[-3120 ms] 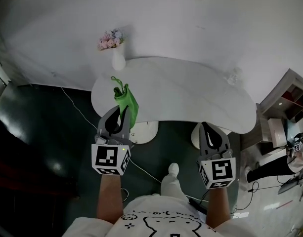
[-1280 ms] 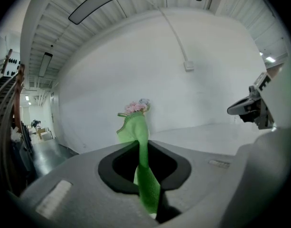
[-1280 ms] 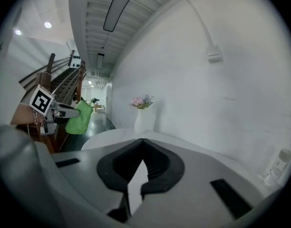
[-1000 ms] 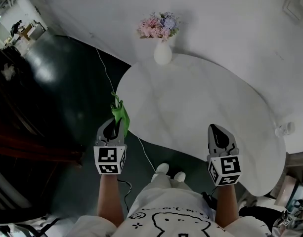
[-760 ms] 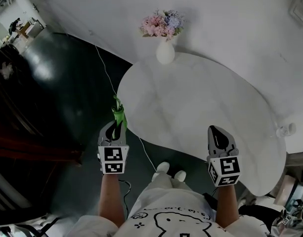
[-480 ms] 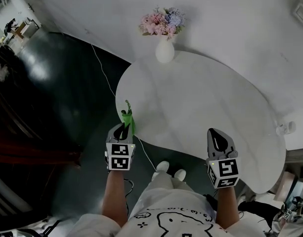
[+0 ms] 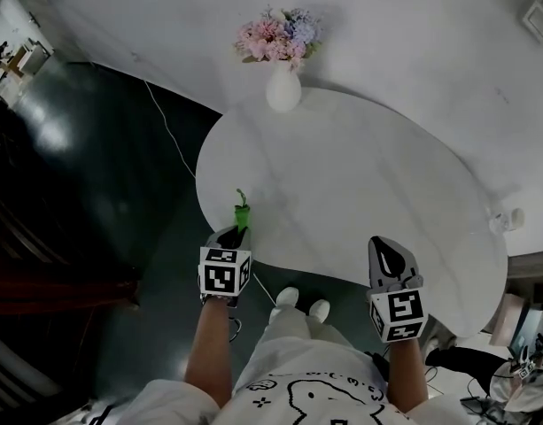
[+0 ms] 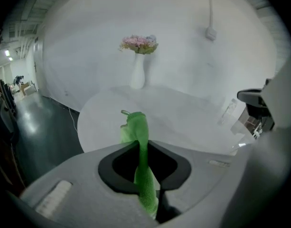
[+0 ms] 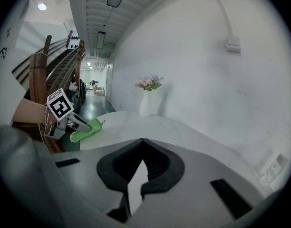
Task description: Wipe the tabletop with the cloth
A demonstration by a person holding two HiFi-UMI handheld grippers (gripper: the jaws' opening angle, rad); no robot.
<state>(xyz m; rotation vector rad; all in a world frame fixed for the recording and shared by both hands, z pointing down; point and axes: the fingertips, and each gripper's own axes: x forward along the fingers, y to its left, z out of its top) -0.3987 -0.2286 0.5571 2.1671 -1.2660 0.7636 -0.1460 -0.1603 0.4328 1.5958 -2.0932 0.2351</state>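
Observation:
A green cloth is pinched in my left gripper, which hovers at the near left edge of the white oval tabletop. The cloth sticks up and forward out of the shut jaws. In the right gripper view the cloth and the left gripper show at the left over the table's edge. My right gripper is shut with nothing in it, held over the near right edge of the table.
A white vase with pink and blue flowers stands at the far edge against the white wall. A small clear object sits at the table's right end. A cable runs over the dark floor on the left.
My left gripper has moved right and forward with the cloth, from beside the table to its near left edge. The right gripper has hardly moved.

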